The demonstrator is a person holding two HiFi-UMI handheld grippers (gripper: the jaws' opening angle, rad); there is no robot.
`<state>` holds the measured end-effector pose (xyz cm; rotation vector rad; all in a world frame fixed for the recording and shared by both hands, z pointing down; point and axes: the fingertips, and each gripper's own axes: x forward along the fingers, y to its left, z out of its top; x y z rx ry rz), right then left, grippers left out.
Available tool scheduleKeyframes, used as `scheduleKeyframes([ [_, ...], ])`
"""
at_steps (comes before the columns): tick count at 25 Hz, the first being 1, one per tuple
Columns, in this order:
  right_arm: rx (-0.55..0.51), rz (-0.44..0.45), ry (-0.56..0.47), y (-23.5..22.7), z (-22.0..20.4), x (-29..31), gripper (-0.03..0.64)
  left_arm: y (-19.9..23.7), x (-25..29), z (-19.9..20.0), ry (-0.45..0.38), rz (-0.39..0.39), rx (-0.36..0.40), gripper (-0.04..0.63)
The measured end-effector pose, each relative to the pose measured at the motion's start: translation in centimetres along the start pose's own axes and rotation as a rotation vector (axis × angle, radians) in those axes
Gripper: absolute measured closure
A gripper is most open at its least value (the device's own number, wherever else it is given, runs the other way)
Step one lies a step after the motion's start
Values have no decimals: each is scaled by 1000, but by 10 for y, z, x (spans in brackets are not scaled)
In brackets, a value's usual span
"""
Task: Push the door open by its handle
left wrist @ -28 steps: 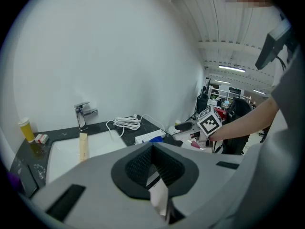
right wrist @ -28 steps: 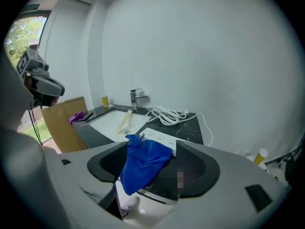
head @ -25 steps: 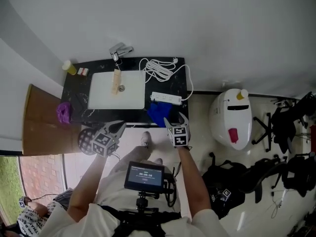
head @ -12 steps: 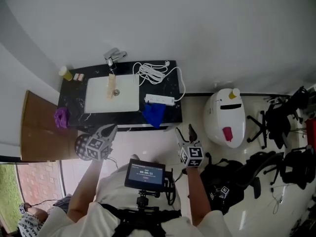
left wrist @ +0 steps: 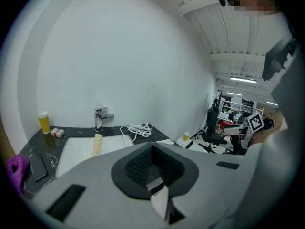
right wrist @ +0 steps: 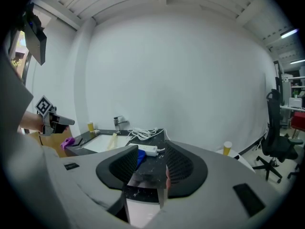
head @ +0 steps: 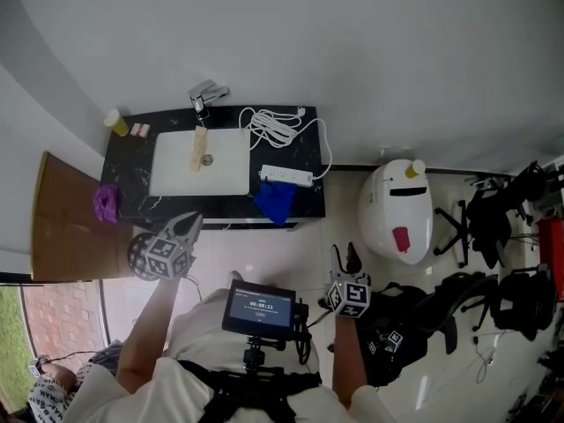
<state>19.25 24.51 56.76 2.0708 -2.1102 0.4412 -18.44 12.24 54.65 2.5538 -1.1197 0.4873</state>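
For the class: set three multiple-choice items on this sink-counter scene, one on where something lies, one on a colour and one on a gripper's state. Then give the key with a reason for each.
1. Where does the crumpled blue cloth lie?
A. At the front edge of the black marble counter, right of the white rectangular sink
B. On the floor by the chairs
C. Over the chrome tap

2. What colour is the crumpled cloth at the counter's left end?
A. Green
B. Purple
C. Orange

3. How do the jaws of the left gripper stand?
A. Clamped on the chrome tap
B. Clamped on the white cable
C. Together, nothing between them

Key:
1 A: the head view shows it hanging over the front edge, right of the sink.
2 B: it is purple in the head view and the left gripper view.
3 C: the left gripper view shows the pads meeting, with nothing between them.
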Motion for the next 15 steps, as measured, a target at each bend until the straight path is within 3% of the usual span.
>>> scheduleKeyframes([
  [15, -11, -32, 6, 6, -6, -11, 439, -10, 2, -6, 14, -41, 1, 589],
])
